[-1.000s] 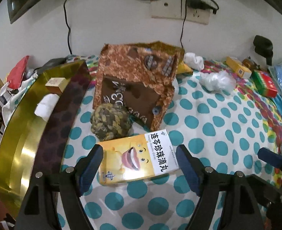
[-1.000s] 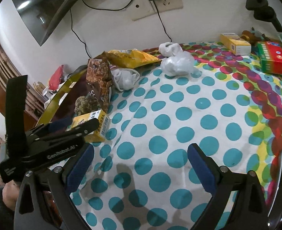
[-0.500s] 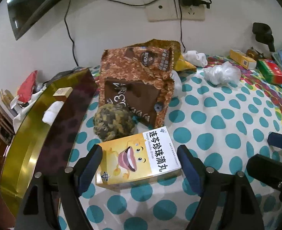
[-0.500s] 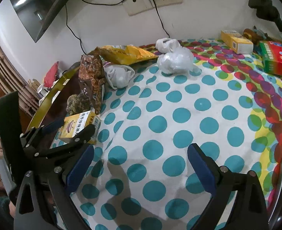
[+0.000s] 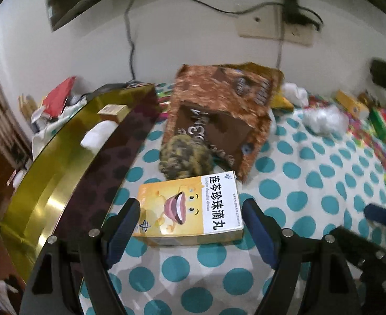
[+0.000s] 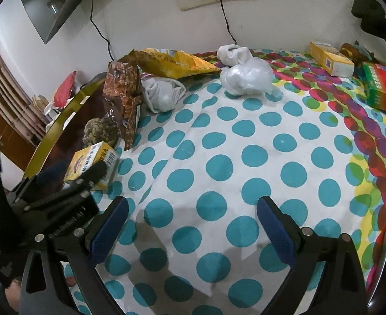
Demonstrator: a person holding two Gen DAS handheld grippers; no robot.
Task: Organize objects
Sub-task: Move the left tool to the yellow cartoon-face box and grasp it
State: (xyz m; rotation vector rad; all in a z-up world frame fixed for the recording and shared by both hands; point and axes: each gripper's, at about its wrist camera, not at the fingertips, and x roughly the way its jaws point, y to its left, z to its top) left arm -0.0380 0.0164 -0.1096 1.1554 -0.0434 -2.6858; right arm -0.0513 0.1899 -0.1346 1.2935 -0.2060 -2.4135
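we see left tongs (image 5: 190, 219) spread wide, yellow medicine box (image 5: 189, 208) flat on dotted cloth (image 5: 311, 183) between blue pads (image 5: 124, 225), not gripped. woven ball (image 5: 185, 158) just beyond box, brown snack bag (image 5: 219, 118) behind it. our right tongs (image 6: 191, 225) wide, holding nothing, over cloth; box far to their left.

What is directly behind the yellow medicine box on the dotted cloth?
Behind the yellow medicine box sits a woven ball, and behind that a brown snack bag. The box hides the ball's lower front.
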